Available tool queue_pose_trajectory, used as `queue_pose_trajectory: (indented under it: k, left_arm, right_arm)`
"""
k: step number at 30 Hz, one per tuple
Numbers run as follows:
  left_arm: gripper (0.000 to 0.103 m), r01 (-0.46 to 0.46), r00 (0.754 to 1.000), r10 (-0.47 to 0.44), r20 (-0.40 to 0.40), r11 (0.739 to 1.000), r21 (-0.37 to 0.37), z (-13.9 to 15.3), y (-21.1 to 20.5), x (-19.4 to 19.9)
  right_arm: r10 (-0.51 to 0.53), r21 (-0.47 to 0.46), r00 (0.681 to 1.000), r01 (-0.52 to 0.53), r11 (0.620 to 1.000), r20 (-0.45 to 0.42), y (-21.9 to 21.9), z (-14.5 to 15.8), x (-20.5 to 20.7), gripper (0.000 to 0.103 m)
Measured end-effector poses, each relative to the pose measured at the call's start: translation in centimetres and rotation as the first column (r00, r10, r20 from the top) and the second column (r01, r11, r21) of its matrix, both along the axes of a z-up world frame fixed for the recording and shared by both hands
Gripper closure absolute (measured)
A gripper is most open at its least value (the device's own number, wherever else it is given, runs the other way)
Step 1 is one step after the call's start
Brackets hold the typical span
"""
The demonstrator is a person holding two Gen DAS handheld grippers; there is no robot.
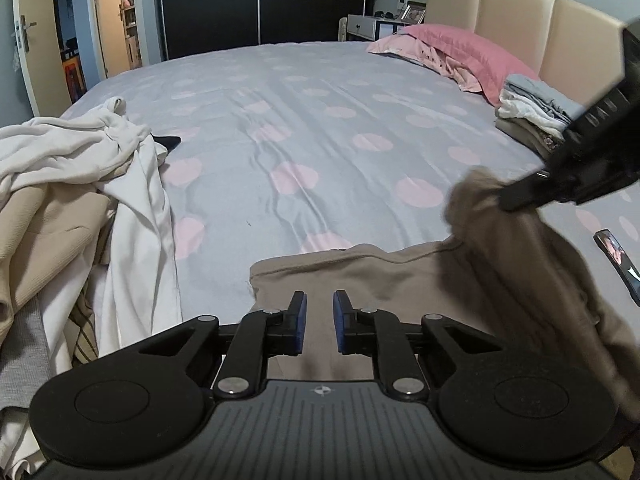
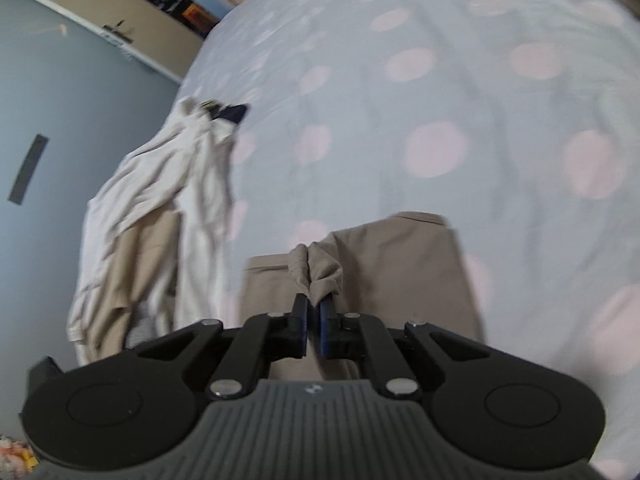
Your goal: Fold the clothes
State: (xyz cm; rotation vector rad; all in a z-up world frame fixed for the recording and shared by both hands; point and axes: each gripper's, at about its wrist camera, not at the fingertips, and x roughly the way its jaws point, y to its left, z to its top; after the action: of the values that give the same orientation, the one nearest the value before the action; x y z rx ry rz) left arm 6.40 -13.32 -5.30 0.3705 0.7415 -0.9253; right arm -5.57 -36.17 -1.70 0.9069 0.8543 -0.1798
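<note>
A tan garment [image 1: 380, 272] lies on the near edge of the bed, just ahead of my left gripper [image 1: 320, 300]. The left jaws stand a little apart above the cloth, and nothing is pinched between the blue pads. My right gripper [image 2: 314, 304] is shut on a bunched corner of the same tan garment [image 2: 400, 260] and holds it lifted off the bed. In the left wrist view the right gripper [image 1: 508, 200] comes in from the right, with the raised cloth hanging below it.
A loose pile of white and beige clothes [image 1: 80, 160] lies at the left of the bed [image 1: 300, 120]. A folded stack [image 1: 532, 116] and pink pillows [image 1: 460, 52] sit by the headboard. A phone [image 1: 616, 256] lies at the right edge.
</note>
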Motion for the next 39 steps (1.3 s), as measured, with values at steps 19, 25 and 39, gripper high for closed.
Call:
queue_pose_trajectory:
  k: [19,25,39]
  left_arm:
    - [0.091,-0.087,0.996,0.088,-0.020,0.996,0.029,-1.2,3.7,1.9]
    - [0.091,-0.095,0.995,0.096,-0.027,0.995,0.040,-1.0,3.8,1.8]
    - [0.088,-0.024,0.996,0.028,-0.088,0.998,0.051,-0.1,5.0,-2.4]
  right_arm:
    - [0.158,0.099,0.986,-0.152,0.983,-0.060,6.9,-8.0,15.2,0.096]
    - [0.164,0.111,0.984,-0.155,0.982,-0.076,7.1,-9.9,16.1,0.089]
    - [0.163,-0.055,0.986,-0.165,0.985,-0.024,4.9,-3.7,7.4,0.071]
